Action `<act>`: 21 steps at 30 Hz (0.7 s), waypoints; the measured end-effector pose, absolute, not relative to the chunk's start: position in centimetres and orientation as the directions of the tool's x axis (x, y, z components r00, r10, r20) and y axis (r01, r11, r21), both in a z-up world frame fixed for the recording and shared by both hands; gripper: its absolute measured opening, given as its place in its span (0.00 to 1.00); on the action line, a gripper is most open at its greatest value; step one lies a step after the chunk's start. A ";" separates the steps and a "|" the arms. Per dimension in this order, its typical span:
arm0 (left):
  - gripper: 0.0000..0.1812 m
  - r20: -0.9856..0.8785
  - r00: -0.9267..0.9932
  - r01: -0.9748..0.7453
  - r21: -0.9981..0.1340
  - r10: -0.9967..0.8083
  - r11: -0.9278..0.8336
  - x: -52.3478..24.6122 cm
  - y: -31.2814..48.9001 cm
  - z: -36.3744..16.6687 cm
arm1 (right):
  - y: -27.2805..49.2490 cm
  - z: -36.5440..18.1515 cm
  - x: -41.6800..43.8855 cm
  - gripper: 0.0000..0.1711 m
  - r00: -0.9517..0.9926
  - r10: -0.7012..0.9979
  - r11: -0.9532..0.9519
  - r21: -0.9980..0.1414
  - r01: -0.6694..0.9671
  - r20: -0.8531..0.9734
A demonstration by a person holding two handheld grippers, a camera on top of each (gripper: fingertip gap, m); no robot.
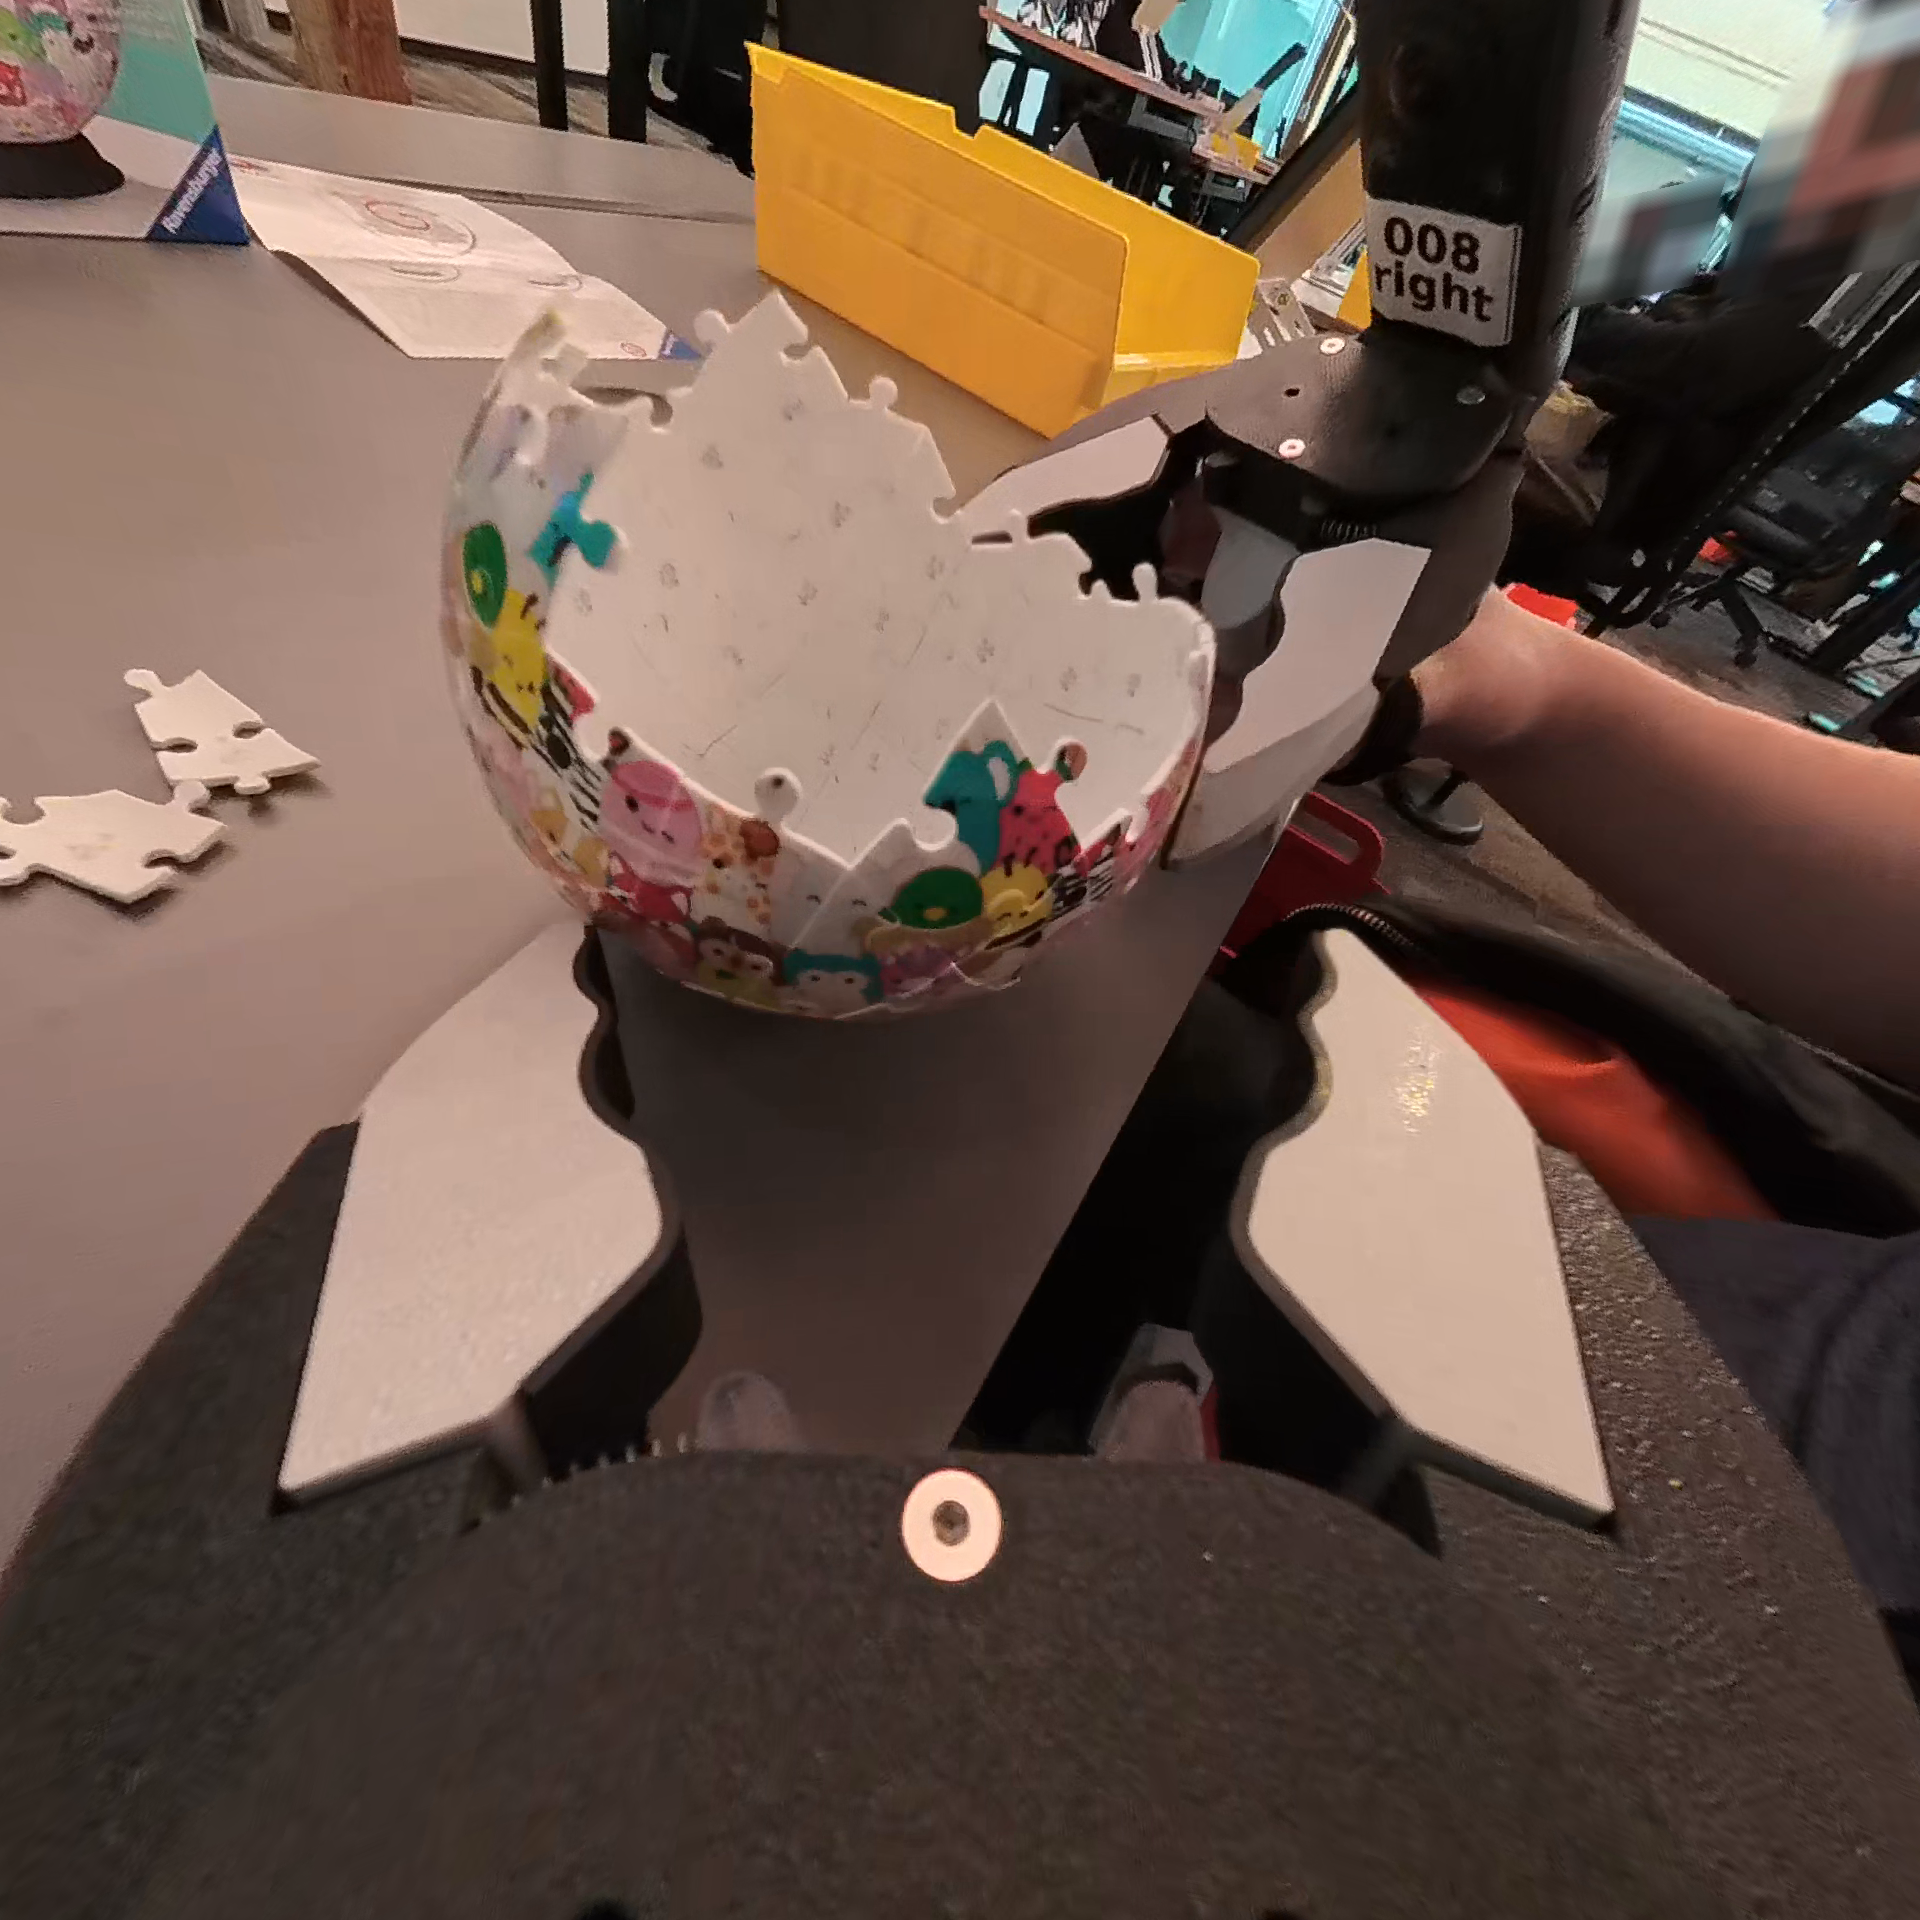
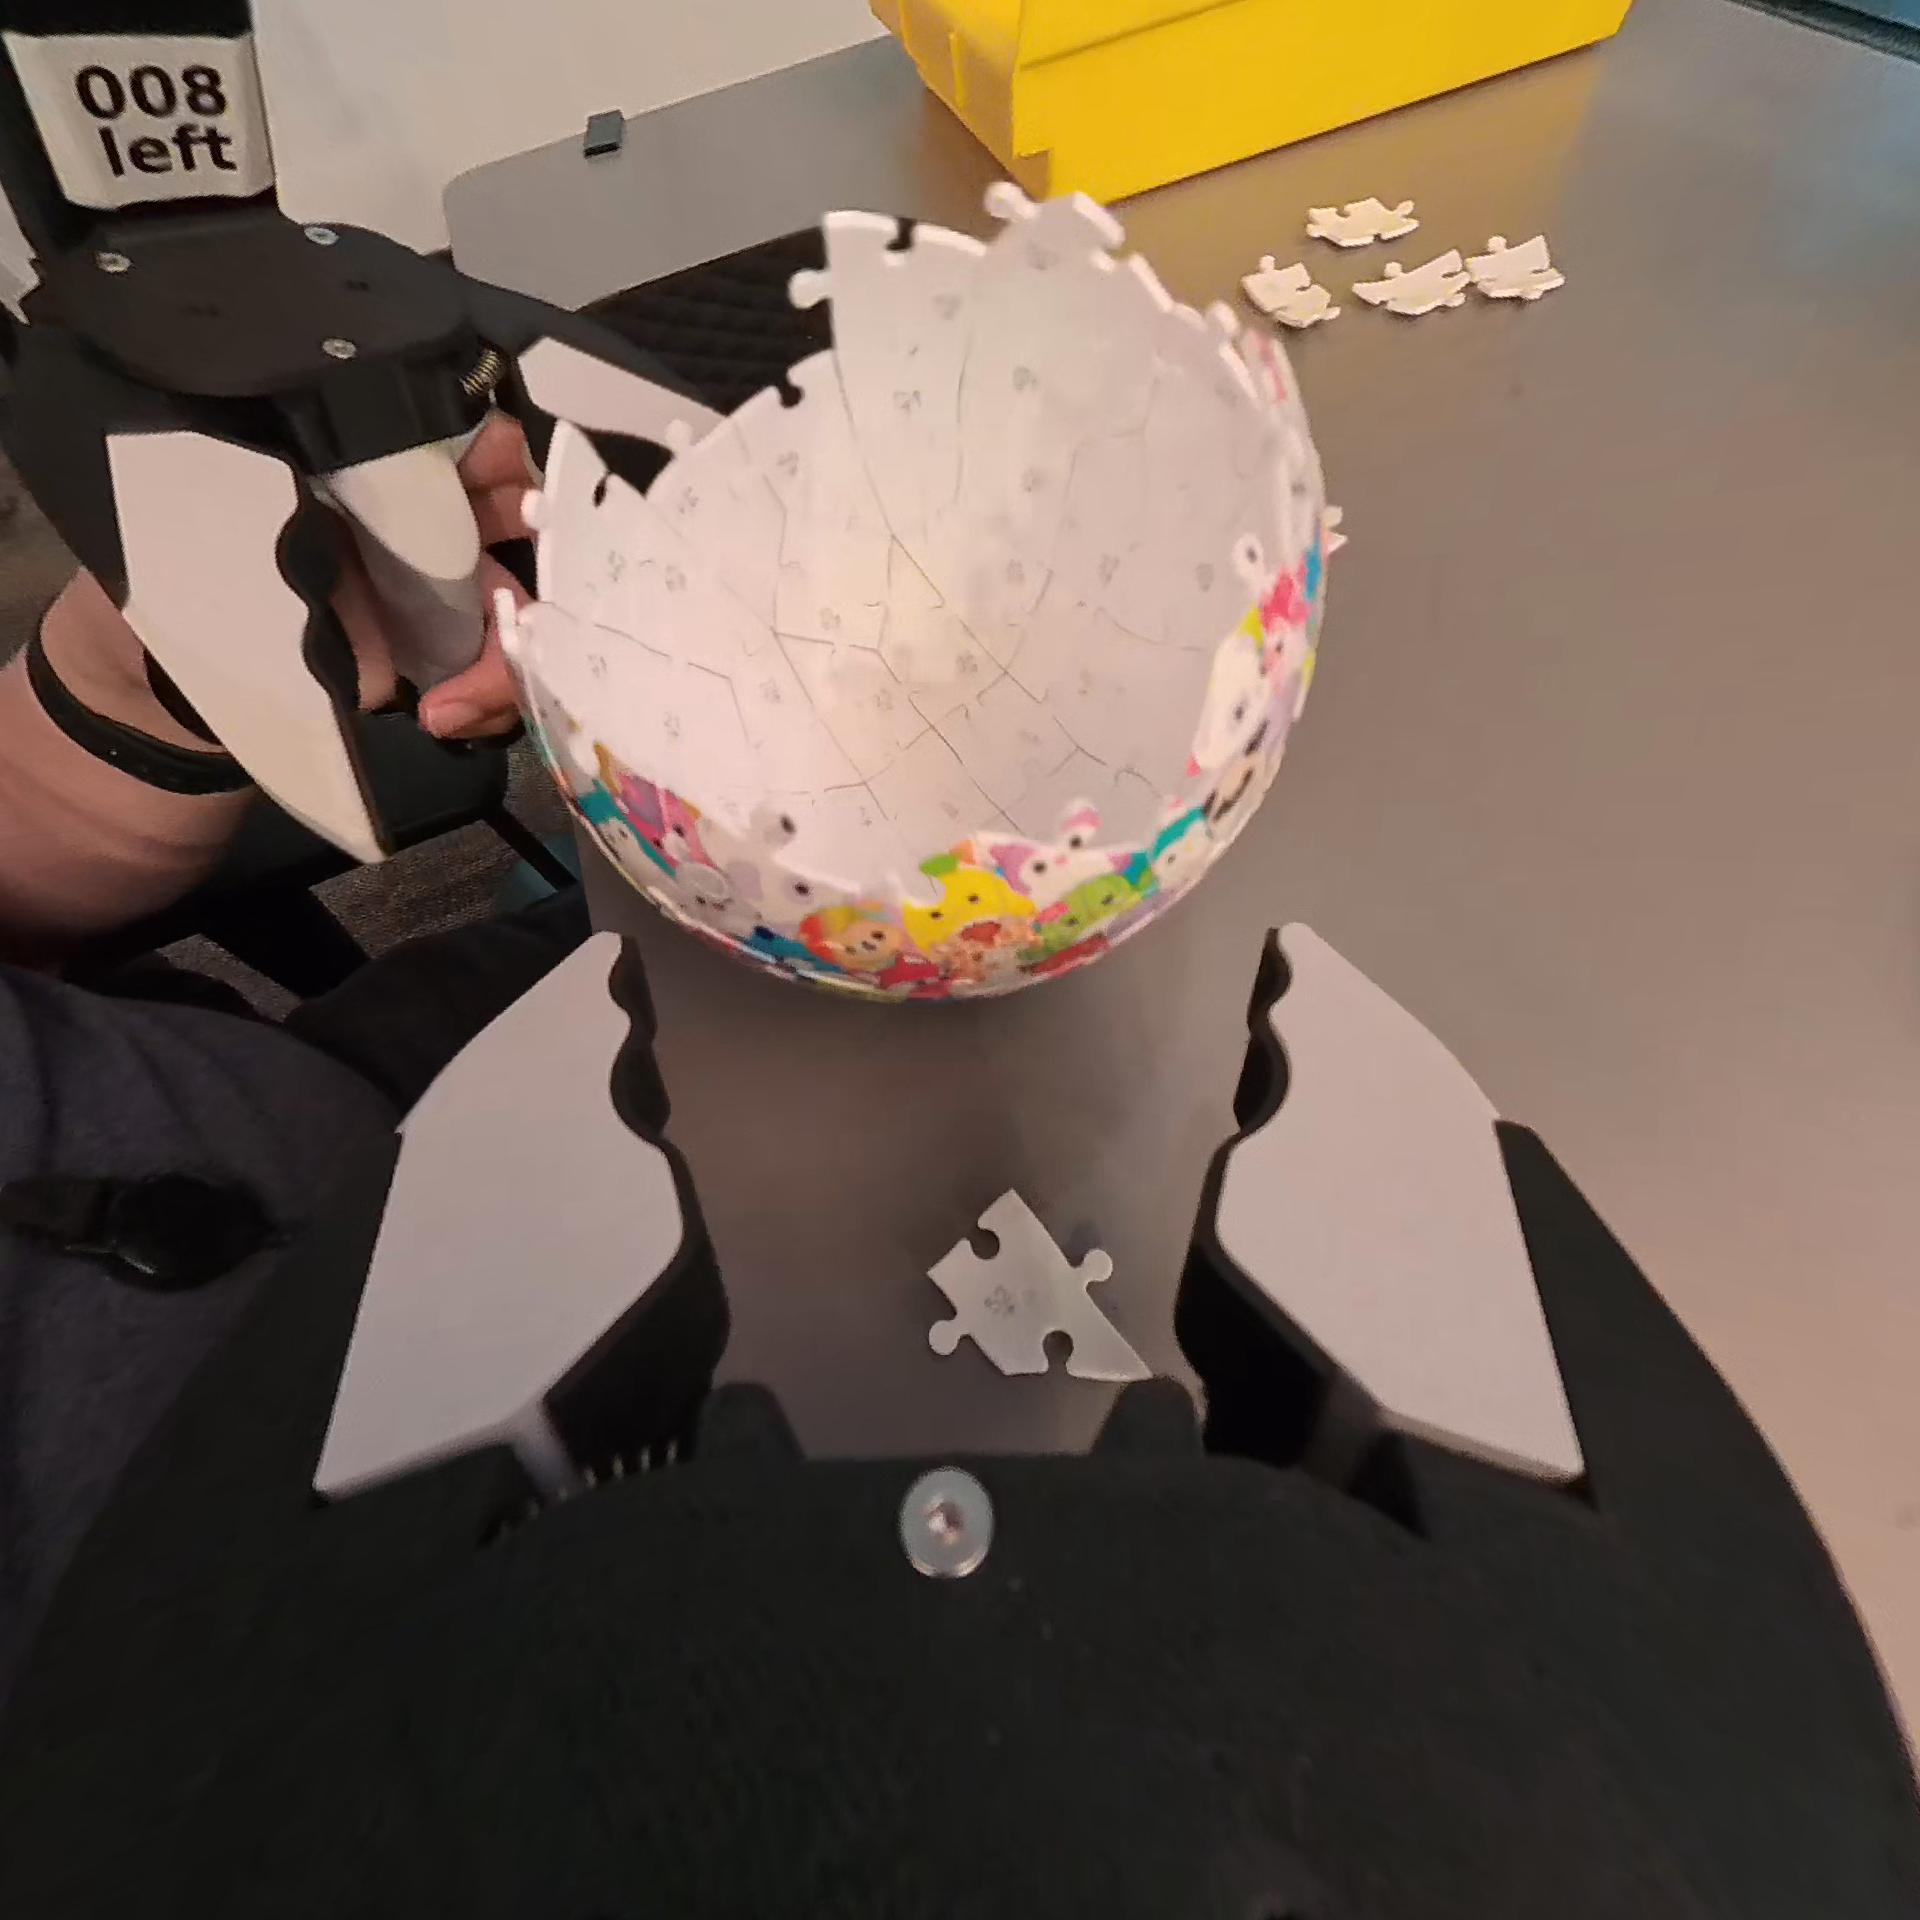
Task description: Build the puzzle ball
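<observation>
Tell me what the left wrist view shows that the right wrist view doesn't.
Only the left wrist view shows the puzzle box, an unfolded instruction sheet and two loose white pieces on the table. Only the right wrist view shows a single loose piece lying between the right tongs, plus four pieces near the bin. Both show the half-built puzzle ball, the yellow bin and open tongs, empty.

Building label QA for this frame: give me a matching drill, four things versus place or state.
Things:
1. half-built colourful puzzle ball shell
2. single white loose puzzle piece
3. yellow plastic bin
4. right gripper

States:
a. lying flat between open fingers
b. far table edge, behind the shell
c. open side up, jagged rim
d. open, holding nothing

Pairs: 1-c, 2-a, 3-b, 4-d
</observation>
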State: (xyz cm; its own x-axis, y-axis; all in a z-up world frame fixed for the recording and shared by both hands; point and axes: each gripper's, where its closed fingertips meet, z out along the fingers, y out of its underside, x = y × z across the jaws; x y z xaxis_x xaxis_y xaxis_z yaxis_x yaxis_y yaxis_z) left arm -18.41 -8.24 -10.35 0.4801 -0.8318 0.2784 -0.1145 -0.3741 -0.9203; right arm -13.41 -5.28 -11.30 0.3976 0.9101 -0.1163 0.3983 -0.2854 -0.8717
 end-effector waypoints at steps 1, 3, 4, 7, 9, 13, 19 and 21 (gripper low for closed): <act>0.67 0.288 0.476 -0.104 -0.920 -0.831 -0.379 -18.2 -8.2 -10.2 | -5.4 -11.3 -13.5 0.64 0.390 0.913 -0.283 -0.873 0.396 -0.120; 0.68 0.319 0.452 -0.079 -0.916 -0.833 -0.394 -17.6 -8.1 -9.7 | -5.6 -11.2 -13.6 0.64 0.378 0.918 -0.277 -0.878 0.391 -0.122; 0.68 0.333 0.446 -0.074 -0.911 -0.831 -0.405 -17.4 -8.0 -9.6 | -5.6 -11.3 -13.5 0.65 0.388 0.915 -0.277 -0.875 0.397 -0.114; 0.69 0.359 0.449 -0.083 -0.895 -0.818 -0.438 -17.0 -7.4 -9.5 | -6.0 -11.2 -13.1 0.64 0.384 0.916 -0.270 -0.882 0.387 -0.112; 0.69 0.370 0.452 -0.103 -0.882 -0.812 -0.460 -16.8 -7.0 -9.6 | -6.4 -11.1 -12.7 0.63 0.384 0.914 -0.283 -0.884 0.372 -0.131; 0.69 0.406 0.445 -0.139 -0.849 -0.798 -0.509 -16.9 -6.9 -9.9 | -6.3 -10.7 -11.6 0.63 0.400 0.911 -0.261 -0.892 0.369 -0.101; 0.70 0.244 0.497 -0.235 -0.886 -0.833 -0.400 -18.3 -6.9 -10.0 | -5.3 -10.3 -10.3 0.66 0.298 0.955 -0.121 -0.903 0.413 0.008; 0.71 0.203 0.500 -0.253 -0.895 -0.842 -0.367 -18.1 -6.4 -10.0 | -4.4 -10.7 -9.9 0.69 0.266 0.961 -0.055 -0.893 0.446 0.074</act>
